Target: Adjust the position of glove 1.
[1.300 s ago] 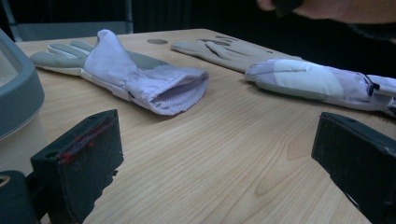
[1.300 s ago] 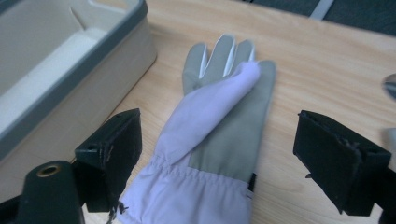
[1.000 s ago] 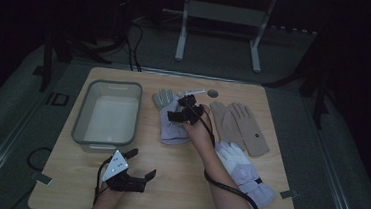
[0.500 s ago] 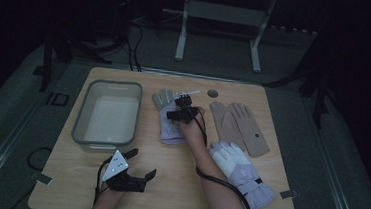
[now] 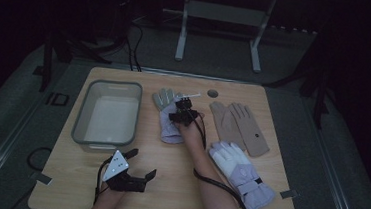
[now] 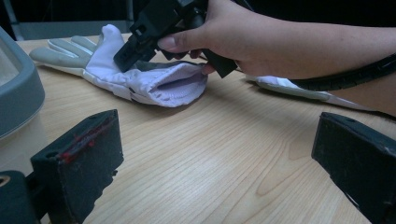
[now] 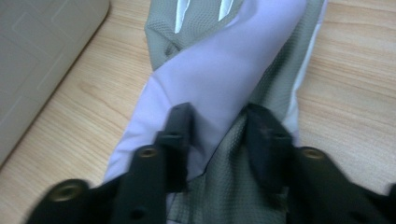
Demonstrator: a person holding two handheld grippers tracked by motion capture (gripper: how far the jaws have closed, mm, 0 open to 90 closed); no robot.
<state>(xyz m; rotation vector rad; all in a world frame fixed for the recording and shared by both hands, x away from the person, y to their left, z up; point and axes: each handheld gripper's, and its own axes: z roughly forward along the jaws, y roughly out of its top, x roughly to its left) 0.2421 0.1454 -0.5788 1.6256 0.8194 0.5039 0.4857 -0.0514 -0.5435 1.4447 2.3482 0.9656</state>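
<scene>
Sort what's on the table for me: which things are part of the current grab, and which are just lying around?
In play:
- right claw, closing on fabric
- grey-and-lilac glove under it
- grey bin beside it, possibly the drop spot

Lying about:
- tan glove
- white-and-lilac glove
- left claw, open, resting on the wooden table

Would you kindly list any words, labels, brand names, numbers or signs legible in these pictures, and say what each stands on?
"ID": pale letters on the dark floor mat left of the table, in the high view.
Small dark round mark on the tan glove: too small to read.
The lavender-and-grey glove, the grey bin and both claws bear no readable text.
</scene>
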